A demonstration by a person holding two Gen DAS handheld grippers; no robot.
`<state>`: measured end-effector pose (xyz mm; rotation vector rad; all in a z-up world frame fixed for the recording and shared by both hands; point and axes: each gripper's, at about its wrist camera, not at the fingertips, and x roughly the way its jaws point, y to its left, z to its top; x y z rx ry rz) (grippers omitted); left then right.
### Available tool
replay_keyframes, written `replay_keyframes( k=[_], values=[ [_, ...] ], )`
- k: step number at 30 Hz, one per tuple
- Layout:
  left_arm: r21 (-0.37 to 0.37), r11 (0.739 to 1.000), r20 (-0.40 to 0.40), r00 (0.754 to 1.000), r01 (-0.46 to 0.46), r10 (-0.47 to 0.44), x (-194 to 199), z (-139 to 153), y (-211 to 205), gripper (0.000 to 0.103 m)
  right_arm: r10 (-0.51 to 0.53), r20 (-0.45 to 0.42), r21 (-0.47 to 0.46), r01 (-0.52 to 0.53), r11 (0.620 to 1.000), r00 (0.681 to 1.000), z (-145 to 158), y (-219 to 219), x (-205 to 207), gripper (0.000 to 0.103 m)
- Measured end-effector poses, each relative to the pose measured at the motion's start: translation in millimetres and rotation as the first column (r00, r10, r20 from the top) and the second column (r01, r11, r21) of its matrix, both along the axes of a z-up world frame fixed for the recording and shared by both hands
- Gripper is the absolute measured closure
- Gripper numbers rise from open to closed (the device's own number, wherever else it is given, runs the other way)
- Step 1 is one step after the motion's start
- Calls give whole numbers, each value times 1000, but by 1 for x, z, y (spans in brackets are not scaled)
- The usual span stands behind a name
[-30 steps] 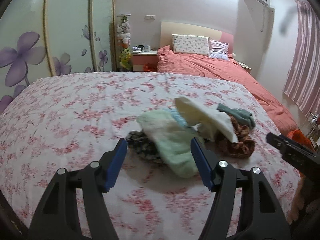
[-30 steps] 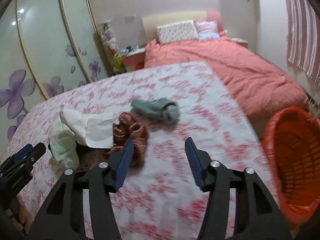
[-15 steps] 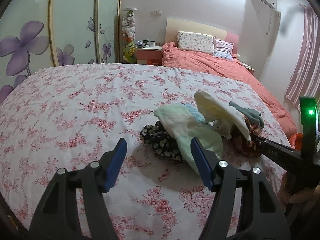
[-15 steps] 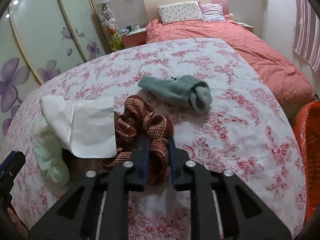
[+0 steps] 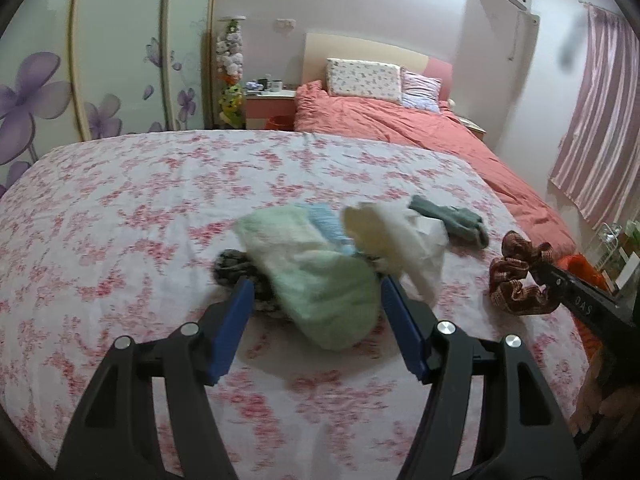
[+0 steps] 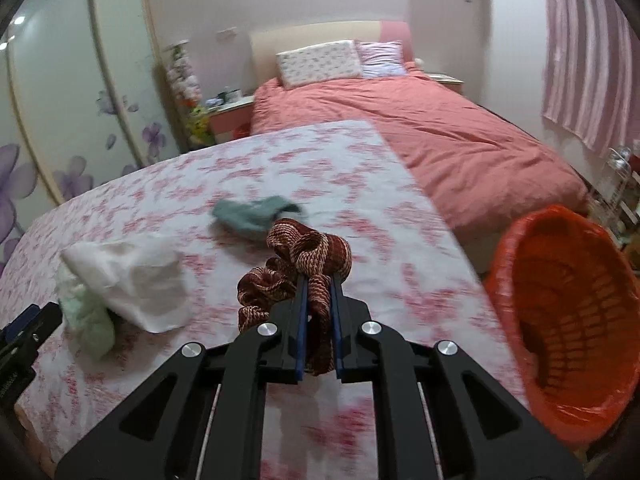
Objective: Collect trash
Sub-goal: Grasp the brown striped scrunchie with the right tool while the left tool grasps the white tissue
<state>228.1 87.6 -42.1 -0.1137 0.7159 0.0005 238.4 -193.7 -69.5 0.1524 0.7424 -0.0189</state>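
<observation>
Right gripper (image 6: 318, 312): jaws clenched on the brown scarf (image 6: 308, 260).
Left gripper (image 5: 316, 308): jaws released.
Risk: trailing scarf snags the orange basket (image 6: 560, 320) rim, beside the bed's right edge.

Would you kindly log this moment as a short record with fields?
surface: floral bedspread
right gripper: shut on brown knitted cloth, lifted
left gripper: open, around pale green cloth
still on bed: white cloth, grey-green sock
bin: orange basket, beside bed, right
</observation>
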Motion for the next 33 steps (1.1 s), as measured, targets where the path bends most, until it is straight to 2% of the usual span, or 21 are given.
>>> replay_keyframes(
  k=[2, 5, 9, 12, 14, 18, 23, 26, 30, 33],
  values=[
    [-9, 1000, -3, 1000, 19, -19, 4, 1, -10, 37, -21, -17, -1, 21, 1000, 1000, -6, -8, 0, 93],
    [-4, 999, 16, 999, 37, -37, 8, 5, -22, 30, -31, -46, -3, 31, 1000, 998, -16, -16, 1, 93],
    [5, 998, 24, 998, 55, -56, 20, 8, -31, 25, -18, -84, 20, 20, 1000, 996, -28, -20, 5, 92],
    [26, 998, 0, 998, 58, -58, 34, 4, -38, 25, -18, -93, 44, 22, 999, 995, -30, -23, 8, 90],
    [12, 998, -24, 998, 62, -61, 44, -1, -40, 26, -18, -98, 53, 23, 998, 995, -31, -25, 8, 90],
    [-11, 998, -56, 996, 64, -64, 55, -8, -45, 37, -14, -108, 71, 21, 997, 994, -33, -27, 9, 87],
    [-5, 998, -72, 996, 61, -61, 67, -15, -52, 40, -11, -111, 76, 19, 997, 994, -34, -28, 10, 86],
    [-1, 998, -62, 996, 57, -57, 68, -14, -55, 45, -10, -113, 82, 20, 996, 994, -34, -29, 11, 84],
    [9, 998, -42, 997, 62, -61, 71, -12, -58, 59, -6, -116, 96, 17, 995, 993, -35, -31, 12, 83],
    [16, 997, -16, 997, 73, -72, 69, -9, -60, 66, 2, -110, 98, 9, 995, 994, -34, -31, 12, 88]
  ],
)
